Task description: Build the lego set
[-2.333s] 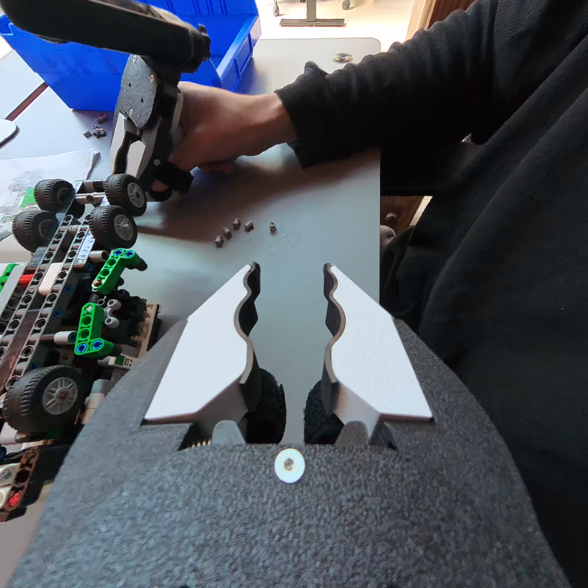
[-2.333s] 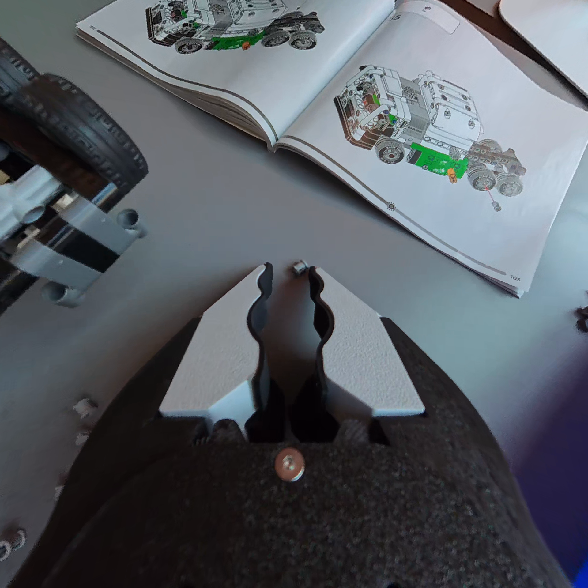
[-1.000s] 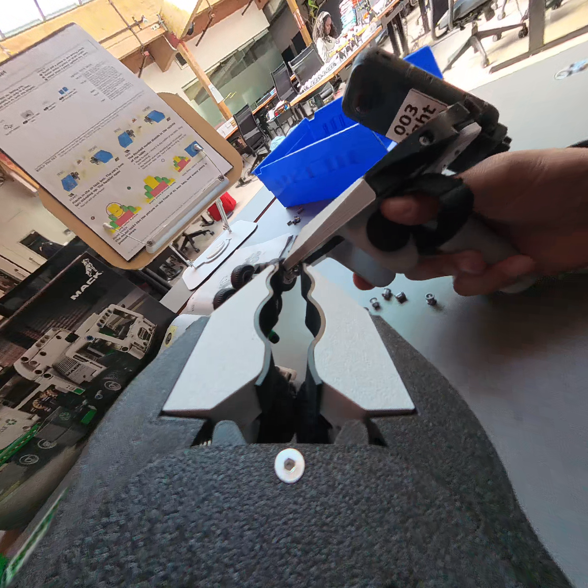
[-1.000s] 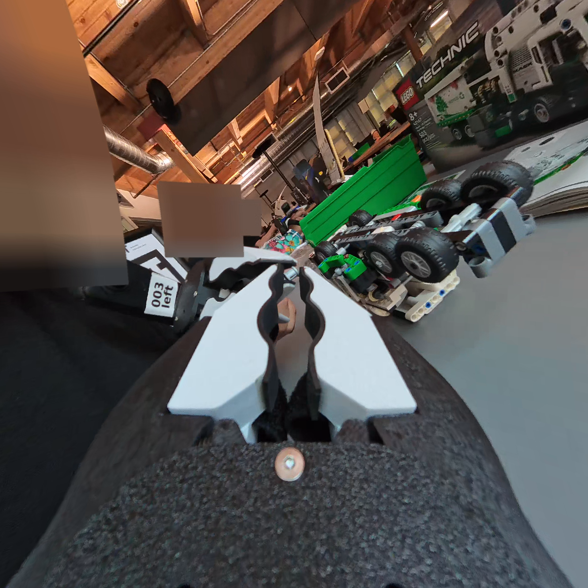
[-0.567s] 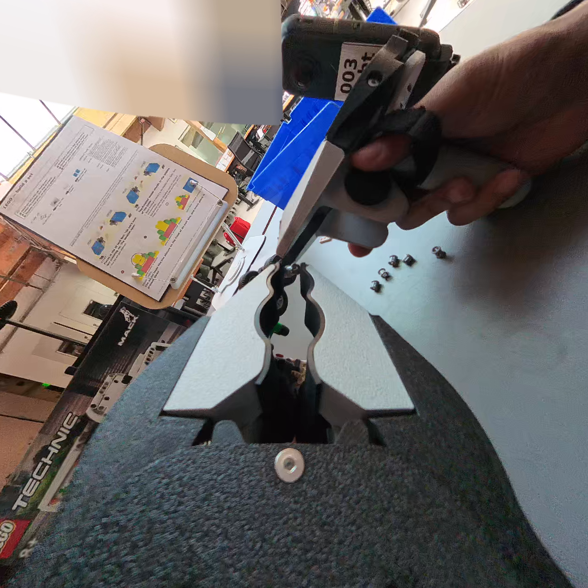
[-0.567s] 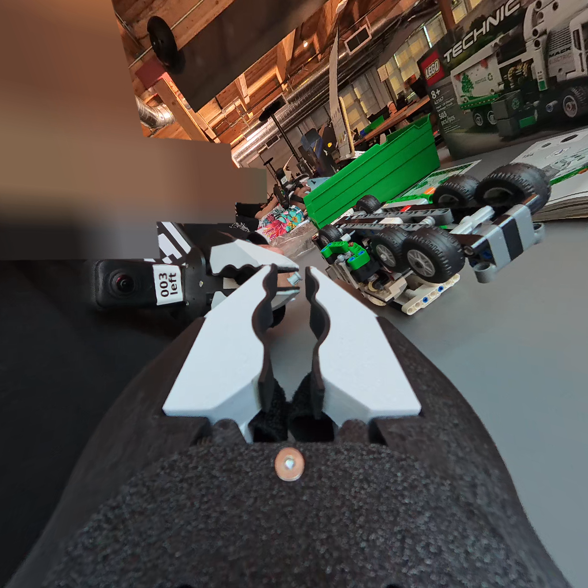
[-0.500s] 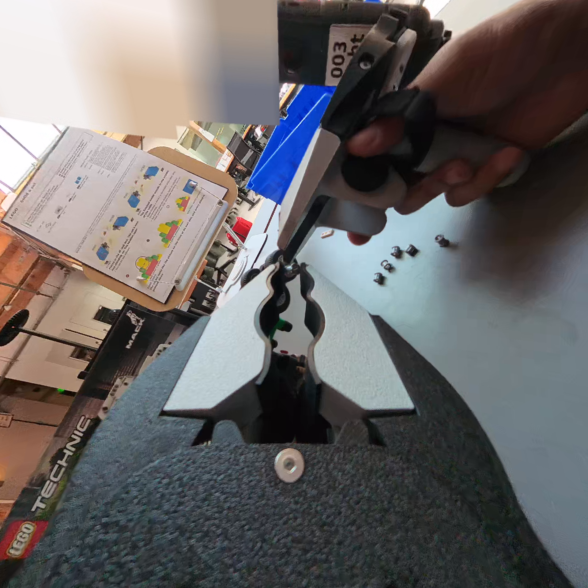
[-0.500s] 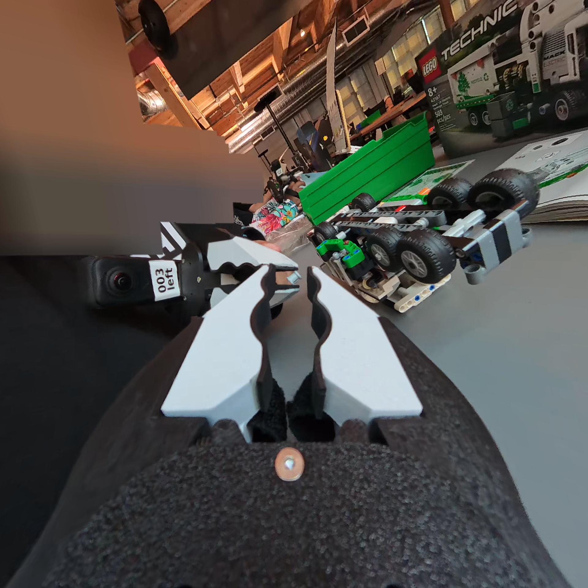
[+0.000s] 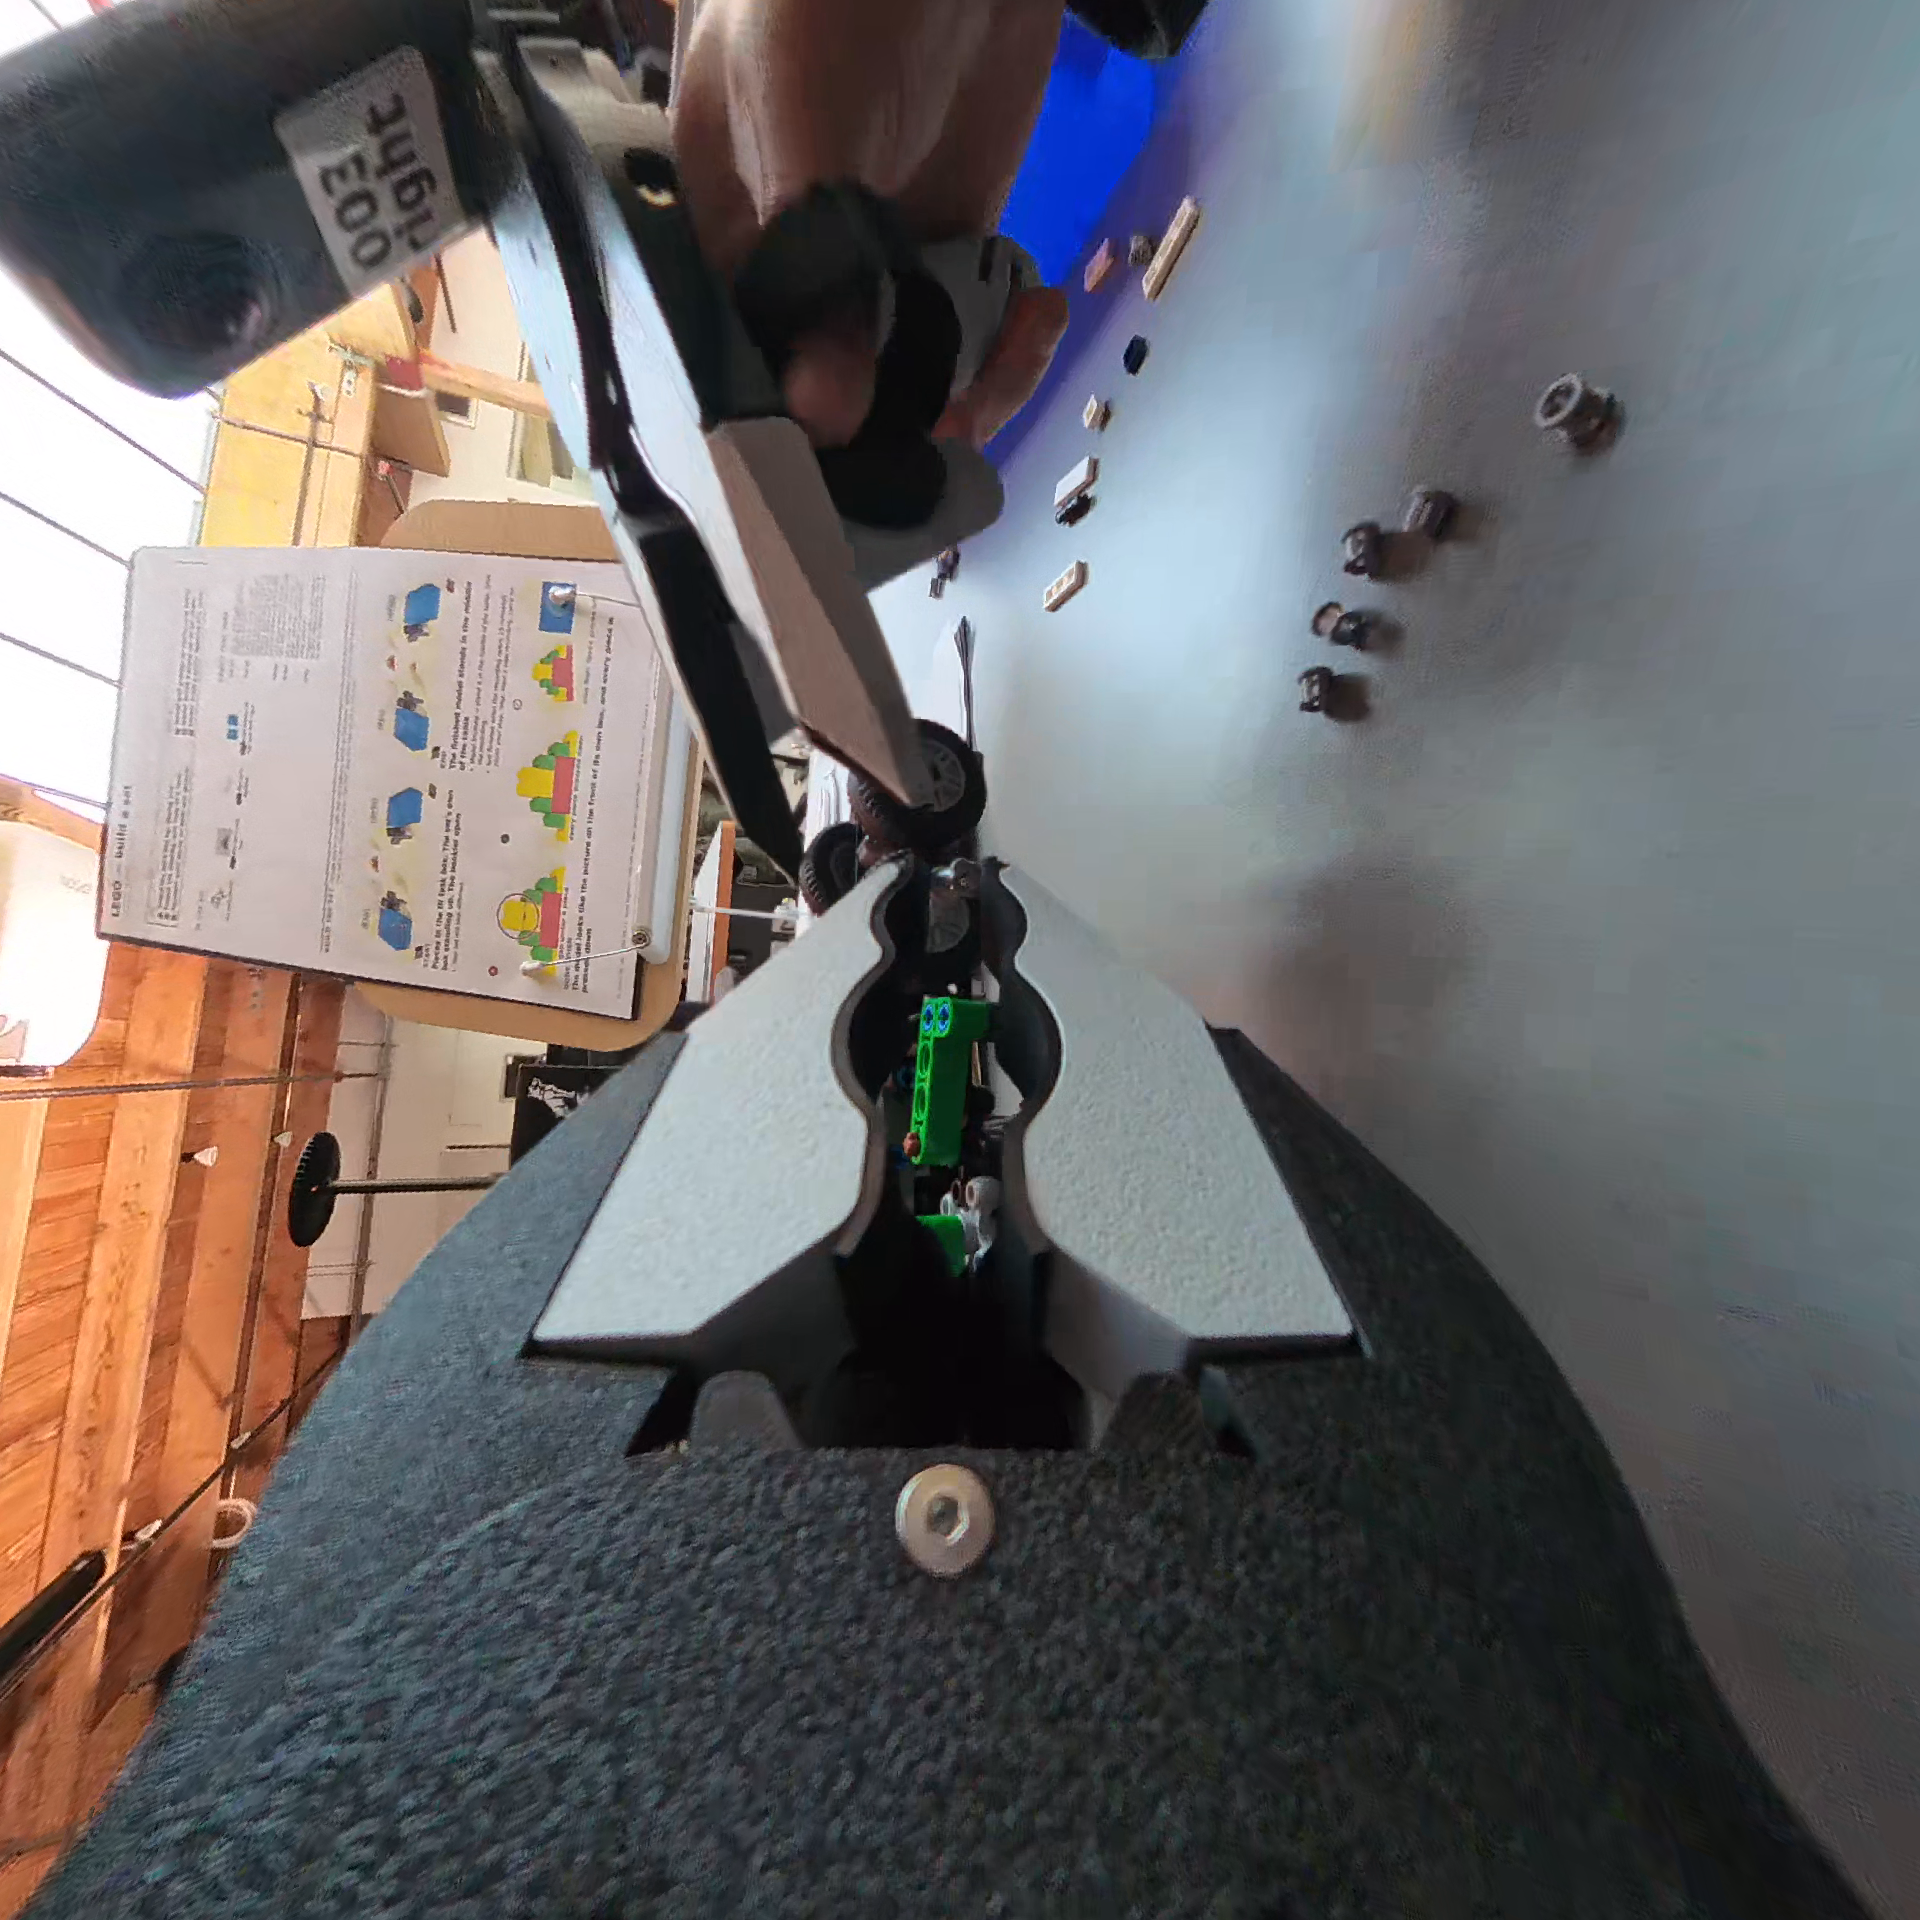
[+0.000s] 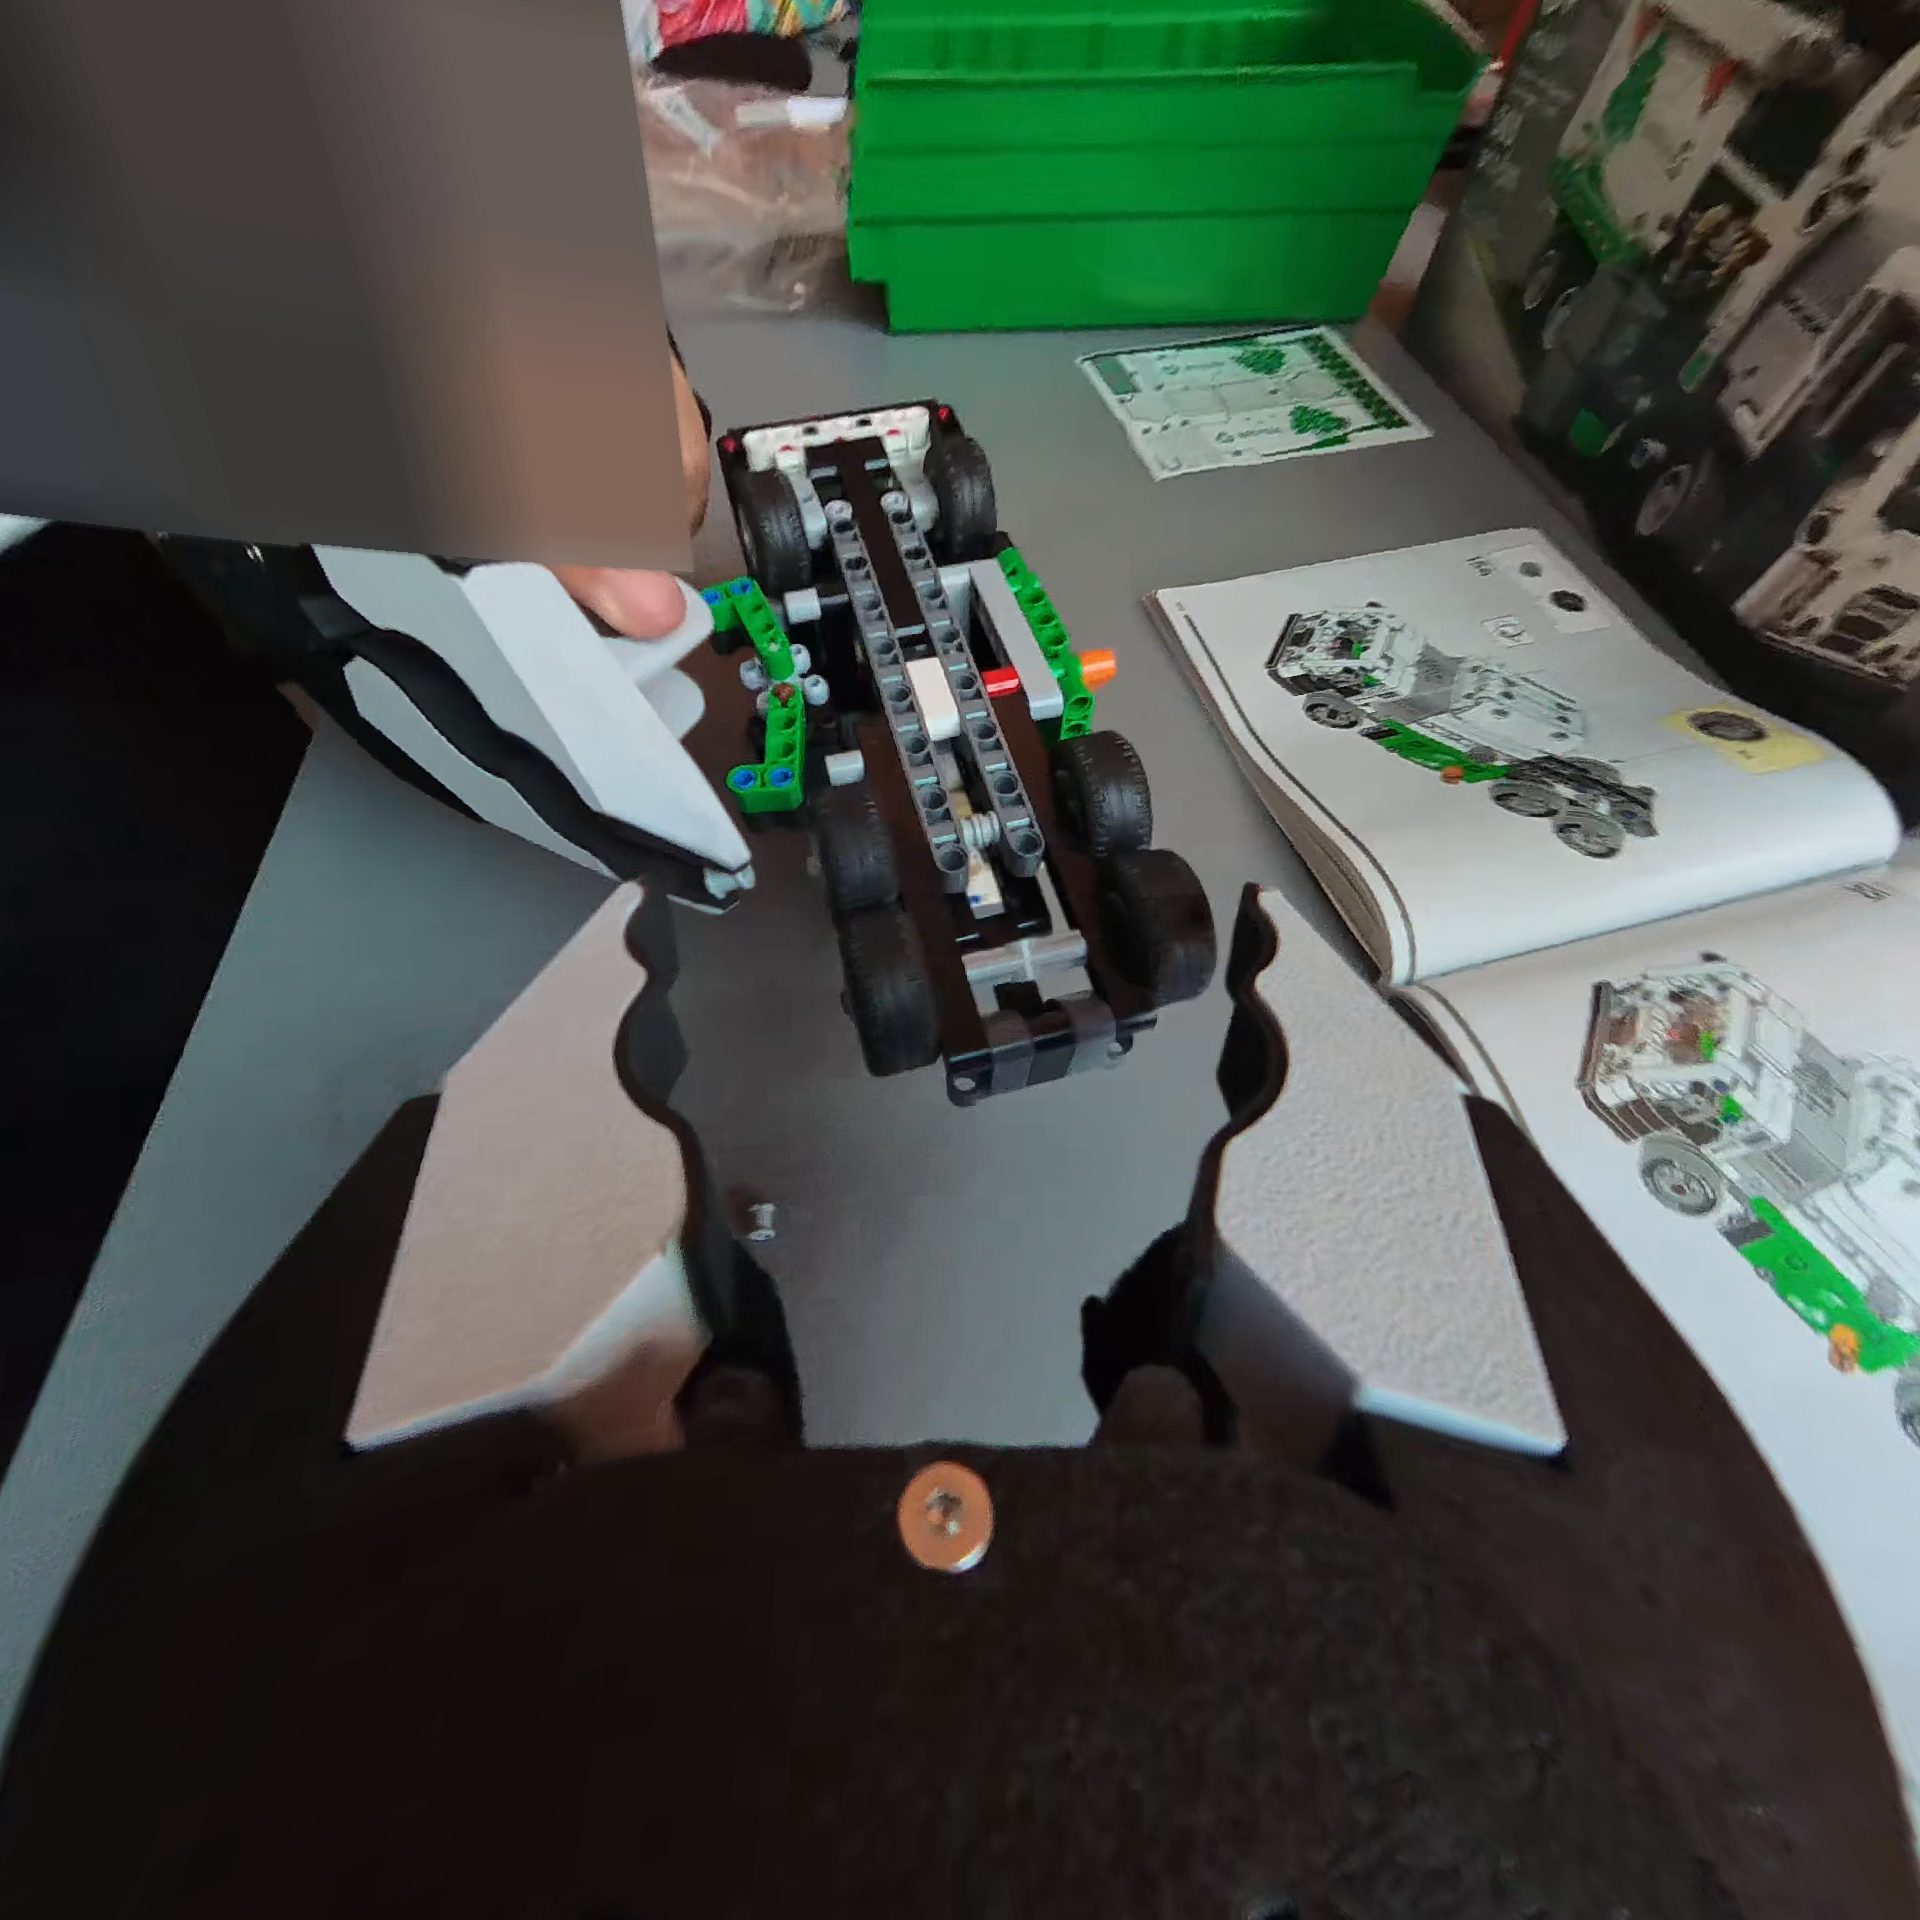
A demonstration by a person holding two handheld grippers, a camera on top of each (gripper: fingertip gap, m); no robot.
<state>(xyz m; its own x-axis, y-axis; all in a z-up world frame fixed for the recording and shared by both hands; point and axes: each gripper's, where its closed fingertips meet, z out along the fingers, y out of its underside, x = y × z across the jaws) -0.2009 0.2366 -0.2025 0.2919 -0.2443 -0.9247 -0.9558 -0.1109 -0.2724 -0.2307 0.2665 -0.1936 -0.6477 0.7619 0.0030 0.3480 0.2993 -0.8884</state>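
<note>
The lego truck chassis (image 10: 935,748) lies upside down on the grey table (image 10: 416,935), wheels up, with green beams on its sides. My left gripper (image 9: 951,878) is shut on a small grey pin (image 9: 956,878). In the right wrist view it (image 10: 727,881) hovers just left of the chassis with the pin at its tips. My right gripper (image 10: 943,914) is wide open and empty above the rear of the chassis. In the left wrist view one of its fingers (image 9: 810,623) points down just beyond my left tips. The truck's green beam (image 9: 940,1081) shows between my left fingers.
An open instruction booklet (image 10: 1507,748) lies right of the chassis. A green bin (image 10: 1122,177) and the set's box (image 10: 1714,260) stand behind. A loose grey pin (image 10: 764,1218) lies under the right gripper. Several small bushings (image 9: 1351,623), a blue bin (image 9: 1091,156) and a sheet on a stand (image 9: 384,769) show in the left wrist view.
The right gripper held the small grey pin and brought it to the left gripper's tips. The left gripper now holds it. The right gripper has opened wide and tilted down over the chassis.
</note>
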